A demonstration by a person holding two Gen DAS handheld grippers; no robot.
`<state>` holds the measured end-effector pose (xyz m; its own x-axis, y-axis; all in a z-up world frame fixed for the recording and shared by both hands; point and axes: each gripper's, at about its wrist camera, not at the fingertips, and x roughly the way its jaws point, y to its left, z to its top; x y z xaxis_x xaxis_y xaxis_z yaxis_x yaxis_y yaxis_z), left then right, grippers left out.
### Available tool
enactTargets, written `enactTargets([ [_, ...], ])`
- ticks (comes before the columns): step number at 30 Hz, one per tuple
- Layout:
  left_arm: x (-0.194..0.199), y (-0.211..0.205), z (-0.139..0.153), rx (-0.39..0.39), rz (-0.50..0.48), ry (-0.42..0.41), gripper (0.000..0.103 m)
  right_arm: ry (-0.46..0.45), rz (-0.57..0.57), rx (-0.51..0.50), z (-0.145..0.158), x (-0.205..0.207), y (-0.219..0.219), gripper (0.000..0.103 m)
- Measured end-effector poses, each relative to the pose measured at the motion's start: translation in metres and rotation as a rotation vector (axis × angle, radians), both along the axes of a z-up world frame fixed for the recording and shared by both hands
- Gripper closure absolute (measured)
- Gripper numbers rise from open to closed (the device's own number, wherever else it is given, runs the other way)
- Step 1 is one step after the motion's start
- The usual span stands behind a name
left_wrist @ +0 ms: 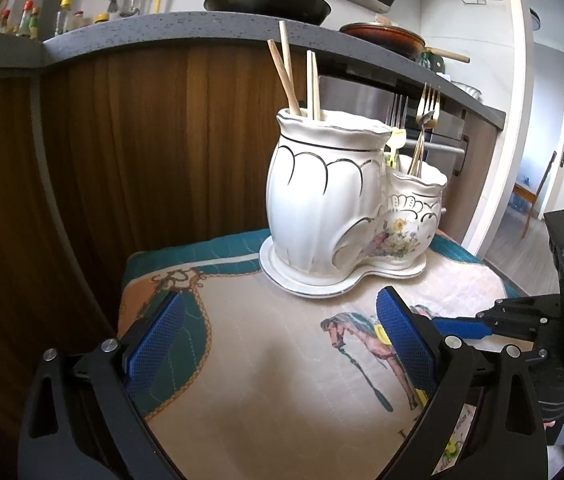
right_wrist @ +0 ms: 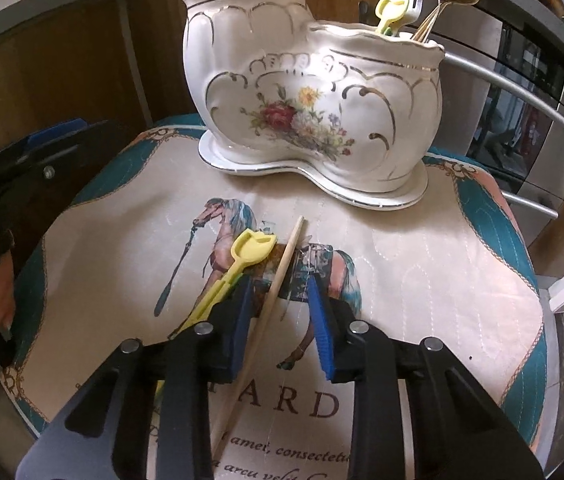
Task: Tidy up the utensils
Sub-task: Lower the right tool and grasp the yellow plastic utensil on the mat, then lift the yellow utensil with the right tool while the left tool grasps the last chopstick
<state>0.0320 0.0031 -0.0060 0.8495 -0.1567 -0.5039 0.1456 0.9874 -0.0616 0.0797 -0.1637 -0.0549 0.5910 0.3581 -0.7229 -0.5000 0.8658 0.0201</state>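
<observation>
While the right gripper point(right_wrist: 278, 316) is tipping down over the quilted, horse-printed place mat point(right_wrist: 421, 264), its blue-padded jaws are standing partly spread with the pale wooden chopstick point(right_wrist: 278, 284) lying slantwise between them, and I am not seeing either pad pressing on the wood yet. That chopstick is resting flat on the mat, in front of the white, gold-trimmed ceramic utensil holder with painted flowers point(right_wrist: 305, 92), and well apart from it. Just beside the chopstick, touching or nearly touching the outer face of one finger, a small yellow plastic fork-like utensil point(right_wrist: 250, 252) is lying on the same mat.

To my eye, the step in hand is pinching the chopstick alone. Doing it well is, I am thinking, a matter of keeping the pads low against the cloth and square to the stick, so the thin round wood is not rolling out or tilting. The yellow piece is sitting close enough to get nudged or caught, so the closing wants to be gentle.

Over on the other side, the left gripper point(left_wrist: 278, 340) is hovering above the mat with its jaws spread wide and nothing between them. In the holder's taller compartment, other wooden chopsticks point(left_wrist: 293, 76) are already standing upright, while metal forks point(left_wrist: 413, 108) are filling the shorter one, so the taller mouth looks like the likely home for this one.
</observation>
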Motion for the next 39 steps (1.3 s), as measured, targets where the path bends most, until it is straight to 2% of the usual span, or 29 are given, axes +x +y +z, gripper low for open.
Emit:
enactTargets([
  [5, 0.001, 0.001, 0.000, -0.008, 0.005, 0.005, 0.008, 0.022, 0.041, 0.085, 0.006, -0.004, 0.002, 0.076],
  [12, 0.000, 0.001, -0.001, -0.002, 0.005, 0.006, 0.008, 0.062, 0.065, 0.049, -0.004, -0.001, 0.021, 0.076],
  [14, 0.000, 0.000, 0.000, -0.001, 0.003, 0.005, 0.008, 0.030, 0.060, 0.012, -0.004, -0.002, 0.027, 0.080],
  [16, 0.000, 0.001, 0.000, -0.004, 0.001, 0.006, 0.008, 0.033, 0.065, 0.016, -0.003, -0.001, 0.030, 0.093],
  [17, 0.000, 0.001, 0.000, -0.007, -0.002, 0.008, 0.007, 0.039, 0.065, 0.029, -0.002, -0.001, 0.030, 0.093],
  [22, 0.001, -0.005, -0.004, -0.036, -0.028, 0.056, 0.008, 0.028, 0.062, 0.145, 0.018, -0.006, 0.006, 0.093],
  [26, 0.001, -0.024, -0.009, -0.048, -0.054, 0.111, 0.008, -0.006, 0.011, 0.248, 0.042, -0.002, -0.032, 0.093],
  [34, 0.002, -0.089, -0.018, 0.036, -0.125, 0.183, 0.009, 0.030, -0.040, 0.422, 0.051, 0.005, -0.078, 0.093],
  [37, 0.004, -0.105, -0.022, 0.047, -0.132, 0.202, 0.009, 0.075, -0.024, 0.505, 0.052, 0.008, -0.093, 0.093],
  [39, 0.006, -0.111, -0.025, 0.058, -0.126, 0.211, 0.009, 0.101, -0.024, 0.527, 0.046, 0.012, -0.104, 0.093],
])
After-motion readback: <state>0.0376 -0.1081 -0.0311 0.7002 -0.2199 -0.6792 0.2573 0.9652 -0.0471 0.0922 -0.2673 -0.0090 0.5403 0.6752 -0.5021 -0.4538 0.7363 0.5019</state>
